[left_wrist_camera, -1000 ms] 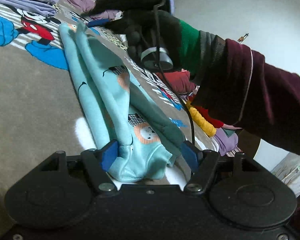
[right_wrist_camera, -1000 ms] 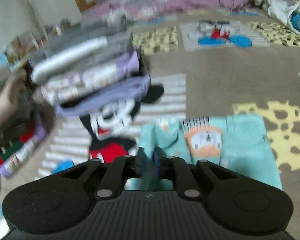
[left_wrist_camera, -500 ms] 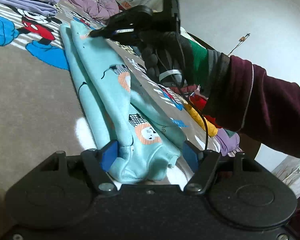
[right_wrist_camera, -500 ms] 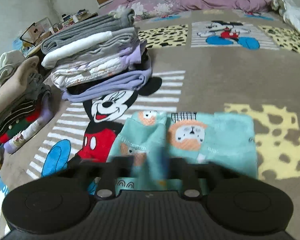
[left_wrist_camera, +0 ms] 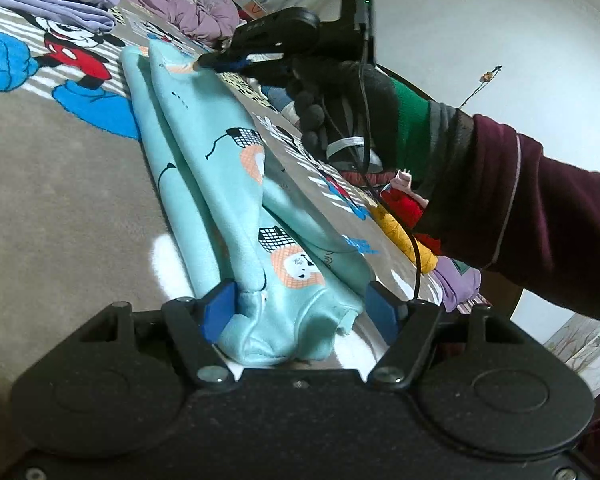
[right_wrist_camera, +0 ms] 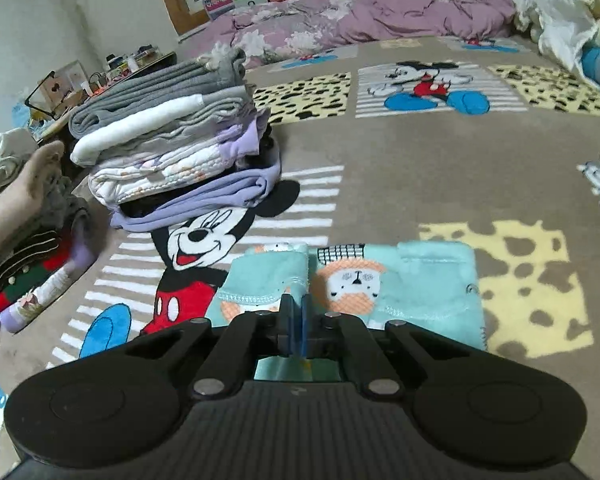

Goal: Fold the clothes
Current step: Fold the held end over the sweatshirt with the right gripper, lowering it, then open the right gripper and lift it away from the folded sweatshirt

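On the cartoon-print blanket [right_wrist_camera: 400, 184] lies the turquoise garment [left_wrist_camera: 220, 184], folded lengthwise. Left gripper [left_wrist_camera: 298, 312] straddles the near end, jaws wide, apparently not pinching. Right gripper [right_wrist_camera: 296, 320] clamps the far hem. Lift both ends evenly, keeping edges aligned.

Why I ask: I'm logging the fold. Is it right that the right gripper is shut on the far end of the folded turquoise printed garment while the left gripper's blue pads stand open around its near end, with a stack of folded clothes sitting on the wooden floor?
Not quite: the stack of folded clothes sits on the brown cartoon-mouse blanket, not a wooden floor, as the right wrist view shows. The rest holds: the right gripper is shut on the folded turquoise printed garment, and the left gripper is open.
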Demonstrator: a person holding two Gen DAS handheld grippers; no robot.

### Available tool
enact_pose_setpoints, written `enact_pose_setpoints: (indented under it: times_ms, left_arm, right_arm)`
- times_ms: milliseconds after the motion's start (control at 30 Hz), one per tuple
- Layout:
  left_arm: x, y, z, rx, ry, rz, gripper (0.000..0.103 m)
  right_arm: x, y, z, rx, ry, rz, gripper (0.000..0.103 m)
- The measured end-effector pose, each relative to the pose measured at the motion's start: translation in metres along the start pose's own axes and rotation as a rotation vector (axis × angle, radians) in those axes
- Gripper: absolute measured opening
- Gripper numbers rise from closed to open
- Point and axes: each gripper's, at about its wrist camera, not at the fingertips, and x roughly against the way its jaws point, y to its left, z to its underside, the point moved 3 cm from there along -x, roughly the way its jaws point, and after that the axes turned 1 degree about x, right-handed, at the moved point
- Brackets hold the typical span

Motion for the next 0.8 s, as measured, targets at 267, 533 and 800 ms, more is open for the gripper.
enact_pose_setpoints:
  times_ms: [267,533,800]
  left_arm:
    - [-0.002,0.0,-0.001,-0.003,0.002,-0.013,0.072]
    - [-0.001,-0.001,-0.002,-0.004,0.008,-0.024,0.072]
    - [0.0,-0.005,-0.002,-0.02,0.021,-0.044,0.072]
  right_arm:
    - [0.029,0.049,0.015,0.319,-0.056,-0.07,0.018]
    - [-0.03,0.061,0.045,0.471,0.155,-0.005,0.018]
    - [0.008,0.055,0.033,0.423,0.044,-0.04,0.021]
